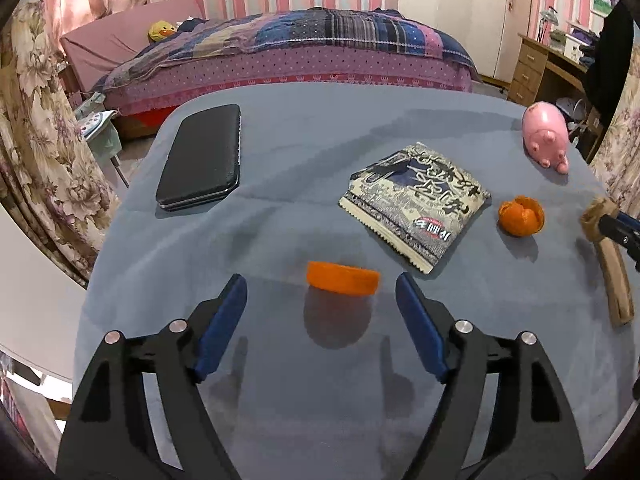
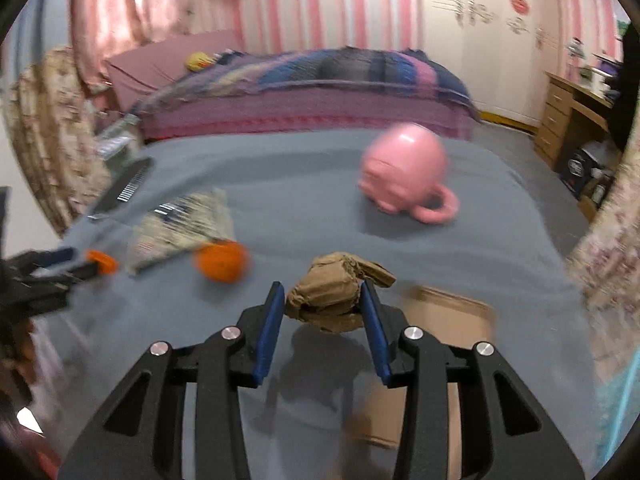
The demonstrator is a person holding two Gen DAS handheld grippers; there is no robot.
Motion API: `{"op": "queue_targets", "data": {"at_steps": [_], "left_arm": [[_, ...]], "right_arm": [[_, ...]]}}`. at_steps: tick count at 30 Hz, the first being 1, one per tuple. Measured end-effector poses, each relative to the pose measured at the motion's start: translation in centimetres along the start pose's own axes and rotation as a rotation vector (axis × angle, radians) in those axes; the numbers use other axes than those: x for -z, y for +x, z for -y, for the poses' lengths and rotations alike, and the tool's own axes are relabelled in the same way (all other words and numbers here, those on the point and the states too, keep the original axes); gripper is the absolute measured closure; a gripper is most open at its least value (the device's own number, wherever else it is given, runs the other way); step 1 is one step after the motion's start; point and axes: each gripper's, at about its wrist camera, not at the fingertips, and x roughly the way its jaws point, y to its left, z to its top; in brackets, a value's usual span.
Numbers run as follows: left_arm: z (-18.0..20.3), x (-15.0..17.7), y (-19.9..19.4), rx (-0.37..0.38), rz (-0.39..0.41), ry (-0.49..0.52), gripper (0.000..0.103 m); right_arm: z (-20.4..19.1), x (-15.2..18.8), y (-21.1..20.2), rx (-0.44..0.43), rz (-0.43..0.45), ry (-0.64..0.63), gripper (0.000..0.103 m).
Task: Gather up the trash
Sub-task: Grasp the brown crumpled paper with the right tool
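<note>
A crumpled brown paper wad is being clamped between the pads of the right tool at lower centre of the frame, lifted above the grey surface, while the left tool is being held apart around nothing, an orange peel piece lying just beyond its tips.

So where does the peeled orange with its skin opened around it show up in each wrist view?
Left wrist view: the peeled orange lies right of centre on the grey cloth, just right of the snack packet.
Right wrist view: the peeled orange sits left of centre, blurred, at the packet's near corner.
Shared landmark: the pink piggy bank, beyond the orange in both views.
</note>
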Motion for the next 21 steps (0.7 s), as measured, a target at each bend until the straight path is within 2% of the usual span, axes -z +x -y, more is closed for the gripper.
{"op": "queue_targets", "data": {"at_steps": [3,10,14,16,18,21], "left_arm": [[-0.5,0.3,-0.3,0.029,-0.006,-0.008,0.019],[-0.2,0.5,1.2,-0.018,-0.029,0.011,0.019],[-0.5,0.3,1.7,-0.021,-0.032,-0.016,0.026],[-0.9,0.0,1.8,-0.003,-0.025,-0.059,0.027],[-1.0,-0.4,1.9,0.020,-0.015,-0.092,0.032],[-0.7,-0.4,2.2,0.062,-0.014,-0.103,0.053]], "right_arm": [[2.1,0.3,0.4,0.025,-0.004,0.022,0.063],[1.9,0.0,0.2,0.019,0.033,0.006,0.063],[1.4,-0.1,0.4,0.009,0.030,-0.008,0.063],[1.3,-0.1,0.3,-0.001,0.033,0.000,0.063],[1.2,-0.2,0.2,-0.008,0.037,0.004,0.063],[0.8,-0.3,0.2,-0.019,0.040,0.001,0.063]]}}
